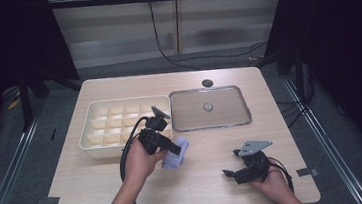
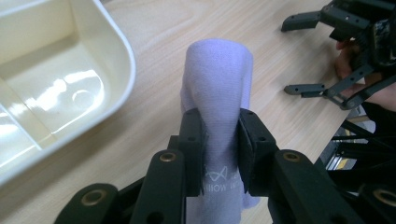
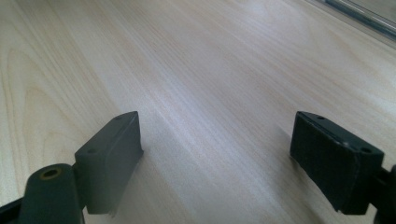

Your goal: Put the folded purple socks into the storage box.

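A pale lavender rolled sock (image 1: 174, 159) with small white print is held just above the table, in front of the cream box. My left gripper (image 1: 178, 147) is shut on it. In the left gripper view the sock (image 2: 218, 79) stands between the two black jaws, which pinch its lower part, and my left gripper (image 2: 219, 144) points out over the wood. My right gripper (image 1: 231, 163) rests low near the front right of the table, open and holding nothing. It also appears as the right gripper (image 2: 303, 53) in the left gripper view. In its own view my right gripper (image 3: 215, 154) spans bare wood.
A cream box (image 1: 88, 136) divided into several compartments sits at centre left, its rim (image 2: 119, 88) close to the sock. Right of it lies a clear shallow tray (image 1: 231, 120) with a small round knob (image 1: 208, 107). A dark round hole (image 1: 207, 83) marks the tabletop behind it.
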The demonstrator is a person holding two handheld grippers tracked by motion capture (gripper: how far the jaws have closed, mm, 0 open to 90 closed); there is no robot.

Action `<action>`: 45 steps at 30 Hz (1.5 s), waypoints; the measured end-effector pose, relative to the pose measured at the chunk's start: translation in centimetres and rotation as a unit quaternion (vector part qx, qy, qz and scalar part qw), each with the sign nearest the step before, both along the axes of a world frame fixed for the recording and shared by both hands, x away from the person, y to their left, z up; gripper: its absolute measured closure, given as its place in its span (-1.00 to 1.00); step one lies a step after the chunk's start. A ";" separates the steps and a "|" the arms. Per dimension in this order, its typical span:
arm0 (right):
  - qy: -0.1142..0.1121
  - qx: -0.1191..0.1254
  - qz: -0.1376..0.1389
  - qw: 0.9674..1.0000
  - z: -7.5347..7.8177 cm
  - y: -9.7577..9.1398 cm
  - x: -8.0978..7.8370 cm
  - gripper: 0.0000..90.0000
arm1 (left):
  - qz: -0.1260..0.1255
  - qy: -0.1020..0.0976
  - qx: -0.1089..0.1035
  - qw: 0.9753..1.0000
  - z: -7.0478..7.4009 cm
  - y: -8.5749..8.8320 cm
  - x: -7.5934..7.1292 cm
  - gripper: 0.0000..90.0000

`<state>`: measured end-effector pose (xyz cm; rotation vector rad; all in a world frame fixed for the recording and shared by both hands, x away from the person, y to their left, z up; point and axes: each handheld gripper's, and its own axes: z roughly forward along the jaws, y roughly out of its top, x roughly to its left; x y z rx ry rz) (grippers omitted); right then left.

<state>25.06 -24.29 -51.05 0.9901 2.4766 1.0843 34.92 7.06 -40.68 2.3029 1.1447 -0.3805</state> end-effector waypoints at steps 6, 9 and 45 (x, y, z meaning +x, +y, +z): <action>0.000 0.000 0.000 1.000 0.0 0.0 0.0 -0.64 | -0.001 -0.004 0.004 1.000 0.8 -0.2 0.5 0.63; 0.000 0.000 0.000 1.000 0.0 0.0 0.0 -0.64 | -0.002 -0.004 0.006 1.000 1.1 -0.3 0.8 0.63; -0.001 0.000 0.001 1.000 0.0 0.0 0.0 -0.64 | 0.007 -0.020 0.022 1.000 4.0 -0.1 3.3 0.62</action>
